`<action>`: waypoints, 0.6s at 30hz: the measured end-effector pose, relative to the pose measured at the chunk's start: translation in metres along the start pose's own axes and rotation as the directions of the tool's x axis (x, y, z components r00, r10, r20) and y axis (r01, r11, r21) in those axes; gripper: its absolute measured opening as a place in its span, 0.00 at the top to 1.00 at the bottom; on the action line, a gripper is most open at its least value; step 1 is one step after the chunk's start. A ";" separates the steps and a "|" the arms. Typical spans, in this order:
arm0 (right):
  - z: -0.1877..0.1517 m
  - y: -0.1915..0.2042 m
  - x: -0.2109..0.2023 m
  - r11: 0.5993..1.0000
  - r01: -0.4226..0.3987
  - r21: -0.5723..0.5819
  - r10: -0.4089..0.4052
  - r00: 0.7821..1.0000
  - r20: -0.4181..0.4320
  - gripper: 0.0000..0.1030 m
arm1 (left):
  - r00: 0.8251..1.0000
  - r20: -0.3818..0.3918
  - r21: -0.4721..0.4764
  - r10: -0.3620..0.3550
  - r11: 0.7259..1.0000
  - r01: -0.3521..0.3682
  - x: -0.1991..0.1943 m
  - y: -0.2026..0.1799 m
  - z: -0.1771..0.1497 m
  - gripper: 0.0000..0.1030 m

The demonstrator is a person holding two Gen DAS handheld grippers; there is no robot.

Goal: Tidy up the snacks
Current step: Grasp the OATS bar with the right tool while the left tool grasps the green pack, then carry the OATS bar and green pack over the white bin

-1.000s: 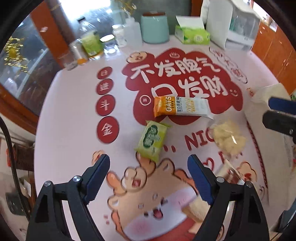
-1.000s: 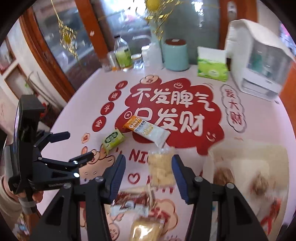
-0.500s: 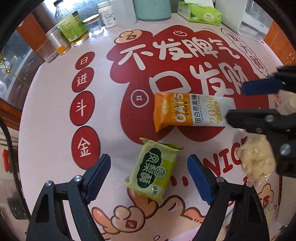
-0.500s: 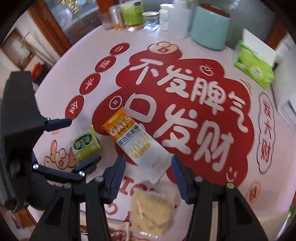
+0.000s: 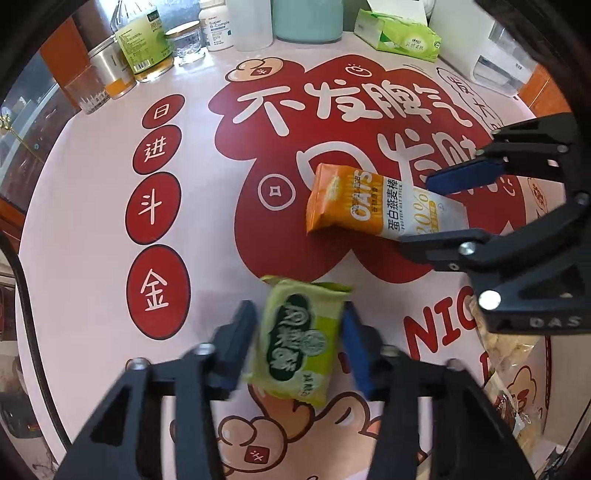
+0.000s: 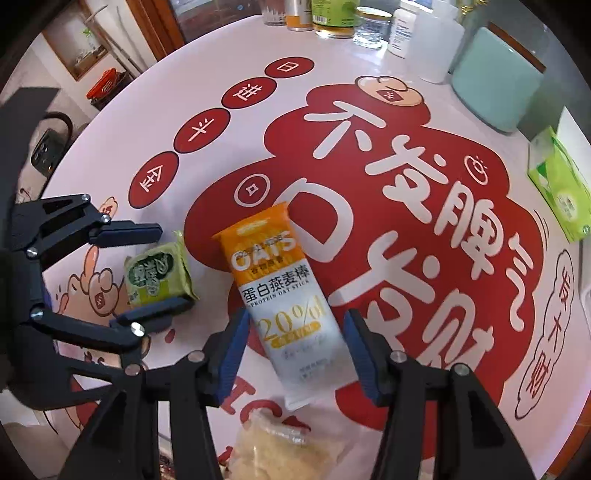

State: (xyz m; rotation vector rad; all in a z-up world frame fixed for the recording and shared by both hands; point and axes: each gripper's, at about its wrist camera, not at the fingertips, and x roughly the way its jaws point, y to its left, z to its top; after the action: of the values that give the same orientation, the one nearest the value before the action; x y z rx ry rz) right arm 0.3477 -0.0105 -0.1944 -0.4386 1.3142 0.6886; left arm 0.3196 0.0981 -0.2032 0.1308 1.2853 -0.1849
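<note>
A moment ago both claws stood high above the round pink tablecloth [image 5: 92, 258]; now each has dropped onto a snack. Left of the red cloud emblem [image 5: 351, 122], the left gripper [image 5: 299, 332] has come down over the green snack packet [image 5: 299, 332], which lies flat just below the emblem's lower edge. Its jaws, spread wide a second ago, are closing, blurred with motion, the packet between them and the blue pads at or nearly at its long edges; a firm clamp cannot yet be made out.

On the emblem itself lies the orange-and-white oat bar [image 6: 280, 291], one end still resting on the cloth. The right gripper [image 6: 295, 354] straddles its white end, jaws opening slightly, narrow gaps showing between pads and wrapper, so nothing is gripped there yet.

Below the emblem, a clear bag of pale crisps [image 6: 288, 446] waits untouched near the right claw. Along the emblem's far side stand bottles [image 5: 147, 48], a mint-green canister [image 6: 495, 85] and a tissue pack [image 5: 402, 33].

By this showing, two pickups appear to be starting at once; the sorting proper has barely begun.
</note>
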 end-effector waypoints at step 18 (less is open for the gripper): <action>0.013 0.007 0.008 0.988 -0.030 0.152 0.033 0.999 -0.020 0.63 | 0.998 0.058 -0.057 0.009 0.998 -0.006 -0.033 0.003 -0.013 0.65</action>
State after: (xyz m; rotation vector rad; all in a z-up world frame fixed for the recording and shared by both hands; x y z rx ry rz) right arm 0.3534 0.0045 -0.1986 -0.3036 1.3865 0.6060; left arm 0.2988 0.1063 -0.1750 0.0809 1.2312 -0.1448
